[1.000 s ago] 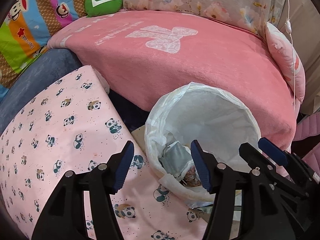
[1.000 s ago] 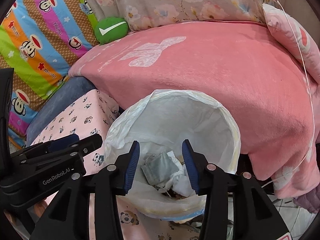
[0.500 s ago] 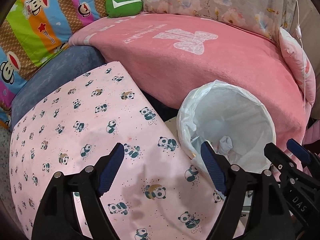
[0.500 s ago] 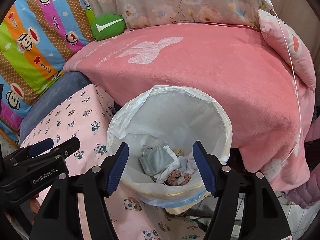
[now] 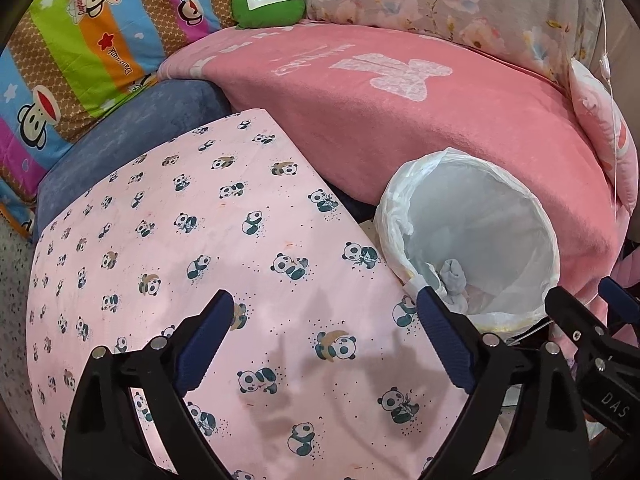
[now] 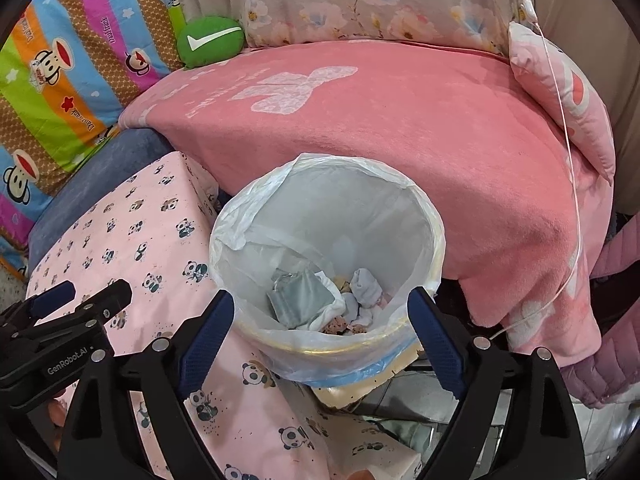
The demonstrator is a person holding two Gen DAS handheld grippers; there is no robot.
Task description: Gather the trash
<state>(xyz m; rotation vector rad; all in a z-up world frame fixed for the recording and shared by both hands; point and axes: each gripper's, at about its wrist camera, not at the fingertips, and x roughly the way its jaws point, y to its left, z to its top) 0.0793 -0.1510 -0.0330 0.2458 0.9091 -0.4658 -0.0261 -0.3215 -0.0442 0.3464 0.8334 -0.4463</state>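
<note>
A round trash bin (image 6: 434,236) lined with a white plastic bag stands between the pink panda-print surface and the sofa; it also shows in the left wrist view (image 5: 550,240). Inside lie a grey-green packet (image 6: 300,296), crumpled white tissues (image 6: 366,286) and small scraps. My right gripper (image 6: 320,328) is open and empty, just above the bin's near rim. My left gripper (image 5: 326,338) is open and empty over the panda surface, left of the bin. Each gripper shows at the edge of the other's view.
The panda-print pink cloth (image 5: 180,240) covers a low table. Behind is a sofa under a pink blanket (image 5: 400,120), with a green cushion (image 5: 268,4), a striped monkey-print cover (image 5: 80,40), a pink pillow (image 6: 568,92) and a hanging white cord (image 6: 560,120).
Both grippers have opened wider and pulled back from the bin. The left gripper has moved left, off the bin and over the panda cloth.
</note>
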